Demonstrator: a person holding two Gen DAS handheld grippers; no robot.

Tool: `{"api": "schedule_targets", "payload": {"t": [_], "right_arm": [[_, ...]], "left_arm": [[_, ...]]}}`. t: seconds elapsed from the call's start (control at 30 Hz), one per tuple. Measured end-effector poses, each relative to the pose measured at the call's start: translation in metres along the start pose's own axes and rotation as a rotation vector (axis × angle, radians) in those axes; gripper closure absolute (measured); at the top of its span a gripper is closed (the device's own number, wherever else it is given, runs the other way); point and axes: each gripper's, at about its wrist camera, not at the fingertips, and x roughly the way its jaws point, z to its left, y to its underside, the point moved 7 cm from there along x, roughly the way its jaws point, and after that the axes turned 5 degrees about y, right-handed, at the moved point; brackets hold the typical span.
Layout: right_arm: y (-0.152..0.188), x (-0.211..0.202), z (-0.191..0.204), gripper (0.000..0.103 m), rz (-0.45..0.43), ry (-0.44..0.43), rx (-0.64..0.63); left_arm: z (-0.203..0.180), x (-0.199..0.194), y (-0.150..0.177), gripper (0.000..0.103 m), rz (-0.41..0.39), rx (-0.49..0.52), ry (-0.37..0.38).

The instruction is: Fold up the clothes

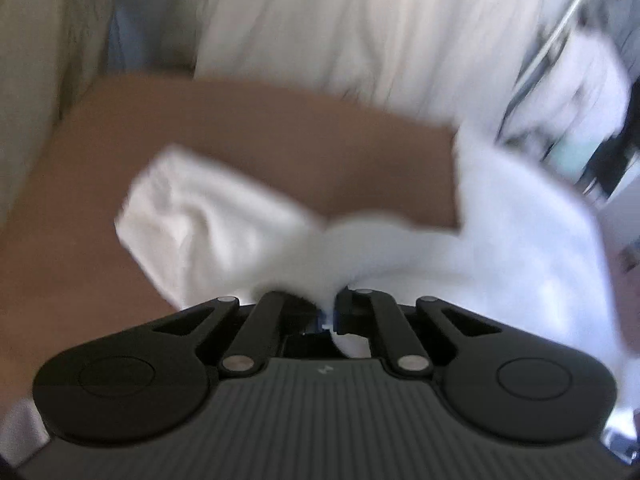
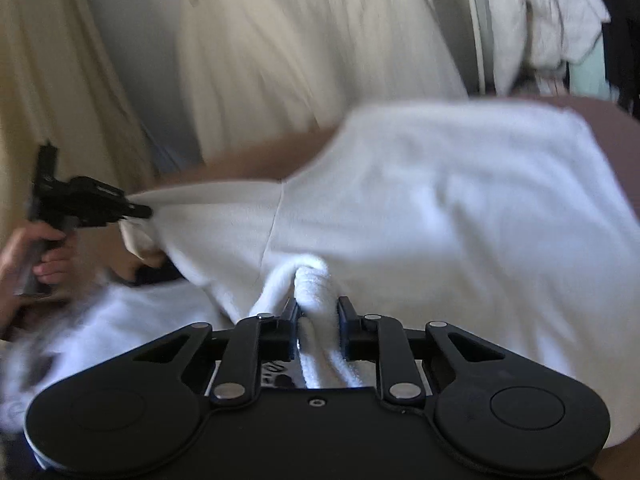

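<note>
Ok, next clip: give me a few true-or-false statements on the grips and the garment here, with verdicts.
1. The left gripper is shut on the white garment. True.
2. The right gripper hangs empty above the cloth. False: a bunched fold of it sits pinched between the jaws.
3. The garment is dark blue. False: it is white.
4. The garment lies over a brown surface. True.
5. A hand holds the left gripper's handle in the right wrist view. True.
</note>
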Motion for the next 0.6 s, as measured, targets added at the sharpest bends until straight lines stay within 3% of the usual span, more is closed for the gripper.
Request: {"api": "schedule_targets", "payload": {"t": [0.1, 0.2, 0.27, 0.4, 0.43, 0.53, 0.6], "right_arm": [[0.007, -0.013, 0.003, 0.080, 0.040, -0.021, -0.055], [0.044, 0.026, 0.020, 0.080, 0.246, 0.017, -0.195], [0.047, 0.029, 0.039, 0.080, 0.243, 0.037, -0.302], [0.032, 0.012, 0.040, 0.080, 0.175, -0.029, -0.202], [0.032, 0.015, 0.034, 0.080, 0.191, -0.034, -0.178], [0.060, 0.042, 0.036, 0.079, 0.335, 0.055, -0.277], [0.060, 0.037, 0.052, 0.075, 0.308, 0.087, -0.372]], "left_arm": [[0.014, 0.003, 0.000, 0.099, 0.014, -0.043, -0.001], [0.028, 0.025, 0.014, 0.098, 0.067, -0.054, -0.071], [0.035, 0.033, 0.017, 0.098, 0.074, -0.052, -0.082], [0.040, 0.027, 0.013, 0.098, 0.052, -0.067, -0.070], [0.041, 0.024, 0.012, 0.098, 0.047, -0.068, -0.070], [0.042, 0.021, 0.012, 0.098, 0.052, -0.056, -0.093], [0.045, 0.022, 0.014, 0.097, 0.060, -0.032, -0.130]]}}
